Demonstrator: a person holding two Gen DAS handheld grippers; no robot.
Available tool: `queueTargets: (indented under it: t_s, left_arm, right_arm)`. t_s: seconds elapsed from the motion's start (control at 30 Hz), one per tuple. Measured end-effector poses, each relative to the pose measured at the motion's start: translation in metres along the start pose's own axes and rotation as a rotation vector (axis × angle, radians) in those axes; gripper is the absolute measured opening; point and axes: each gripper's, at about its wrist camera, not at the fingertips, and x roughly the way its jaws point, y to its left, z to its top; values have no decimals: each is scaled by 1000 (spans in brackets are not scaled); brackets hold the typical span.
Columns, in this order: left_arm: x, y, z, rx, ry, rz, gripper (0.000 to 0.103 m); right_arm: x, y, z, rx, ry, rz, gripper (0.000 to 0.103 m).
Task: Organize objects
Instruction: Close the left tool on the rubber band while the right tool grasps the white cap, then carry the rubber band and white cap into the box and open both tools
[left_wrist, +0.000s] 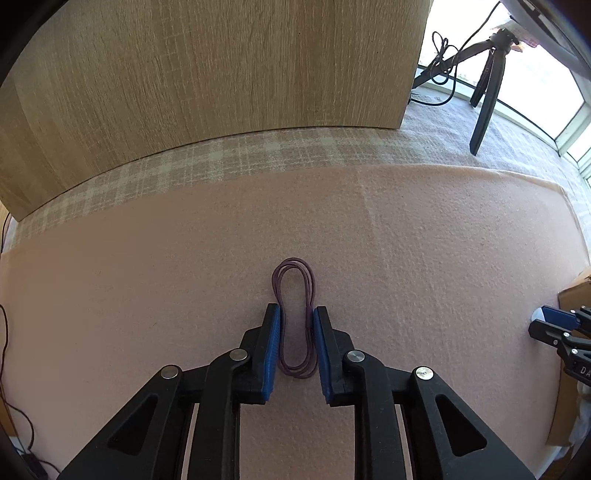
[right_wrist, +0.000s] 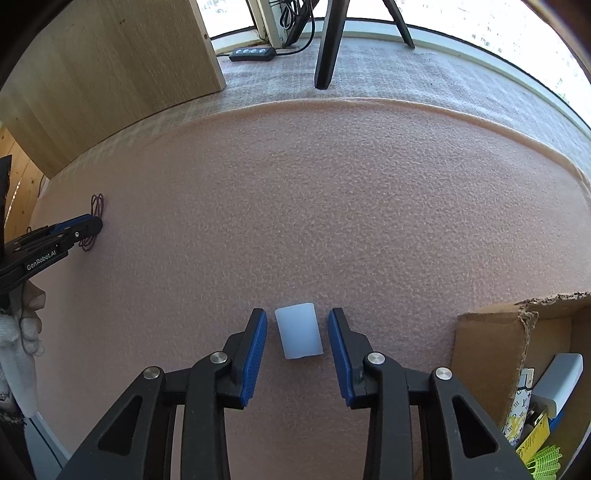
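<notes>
Each gripper straddles its own object on the pink foam mat.
Left gripper pads touch the dark purple elastic loop, lying along the fingers; right gripper stands narrowly open around the untouched white translucent plastic block.

The right gripper is pointing down at the pink foam mat, its blue pads flanking a small white translucent block with gaps showing on both sides. Far left, the left gripper, held by a white-gloved hand, is sitting over a purple loop of cord. Near right, an open cardboard box is showing packets inside. A wooden panel is standing at far left.
</notes>
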Motion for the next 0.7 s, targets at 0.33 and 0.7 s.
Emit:
queueTargets:
  t_s: [0.33,0.7]
  left_arm:
    - [-19,24,-17,-66,-11,-67,6]
    - [-106,-18,-47,27,-131,-149,6]
  right_arm:
    - [-12,-1,-14,-19,-32,21,13]
    - [-86,-7,-69,-14,-177,97,13]
